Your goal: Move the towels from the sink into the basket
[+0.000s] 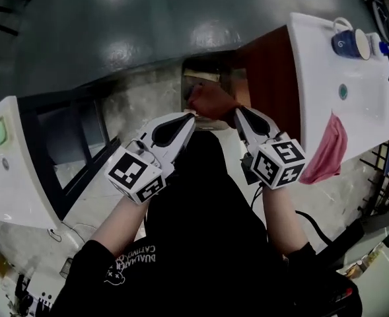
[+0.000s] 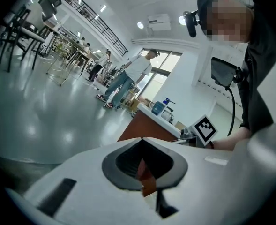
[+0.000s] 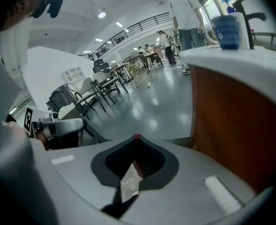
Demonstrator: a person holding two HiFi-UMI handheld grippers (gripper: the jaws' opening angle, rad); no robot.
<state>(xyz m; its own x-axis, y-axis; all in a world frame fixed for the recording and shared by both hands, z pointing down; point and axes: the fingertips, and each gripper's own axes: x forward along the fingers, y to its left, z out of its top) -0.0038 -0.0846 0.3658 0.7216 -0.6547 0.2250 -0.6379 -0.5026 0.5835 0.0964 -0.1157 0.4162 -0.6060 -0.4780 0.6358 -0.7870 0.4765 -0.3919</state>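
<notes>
A dark red towel (image 1: pixel 211 100) hangs bunched between my two grippers, over a box-like basket (image 1: pixel 202 68) on the floor beside the sink cabinet. My left gripper (image 1: pixel 191 115) meets the towel's left end and my right gripper (image 1: pixel 236 109) its right end. Both pairs of jaws are closed to the tips, as the left gripper (image 2: pixel 142 138) and the right gripper (image 3: pixel 137 137) show in their own views, the right one with a bit of red at its tip. A pink towel (image 1: pixel 329 152) hangs over the front edge of the white sink (image 1: pixel 362 111) at the right.
The sink's brown cabinet (image 1: pixel 270 65) stands right of the basket. A blue mug (image 1: pixel 345 43) and bottles sit on the sink's far end. A white appliance (image 1: pixel 9 170) with a dark frame (image 1: pixel 69 144) is at the left. People stand far off across the hall (image 2: pixel 128 78).
</notes>
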